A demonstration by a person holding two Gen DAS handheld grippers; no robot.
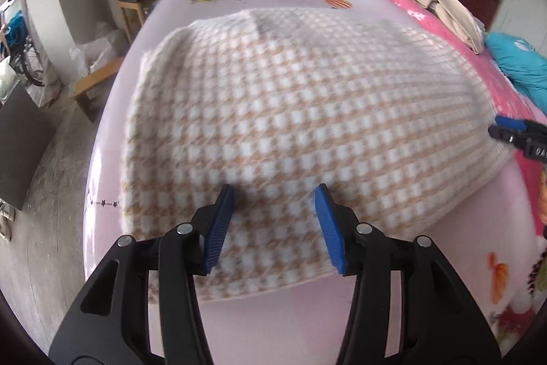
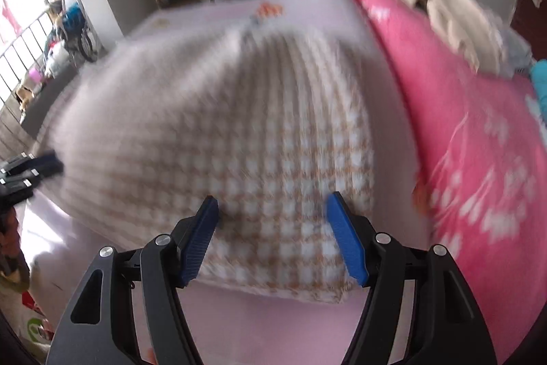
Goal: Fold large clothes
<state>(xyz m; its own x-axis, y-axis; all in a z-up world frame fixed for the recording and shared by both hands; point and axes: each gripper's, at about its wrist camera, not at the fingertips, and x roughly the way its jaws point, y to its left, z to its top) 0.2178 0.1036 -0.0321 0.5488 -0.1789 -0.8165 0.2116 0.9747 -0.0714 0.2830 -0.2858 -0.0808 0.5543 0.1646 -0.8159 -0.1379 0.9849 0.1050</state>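
Here the houndstooth garment (image 1: pixel 294 125) lay spread flat on the pink bed (image 1: pixel 273 324), beside the bright pink blanket (image 2: pixel 478 142). The left tongs (image 1: pixel 275 194) hovered spread wide above the garment's near hem, gripping nothing. The right tongs (image 2: pixel 271 204) were likewise spread, empty, over the hem's other end.

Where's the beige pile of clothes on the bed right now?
In the left wrist view the beige pile of clothes sits at the far right of the bed, on the pink blanket, beyond the checked garment and beside a teal item.
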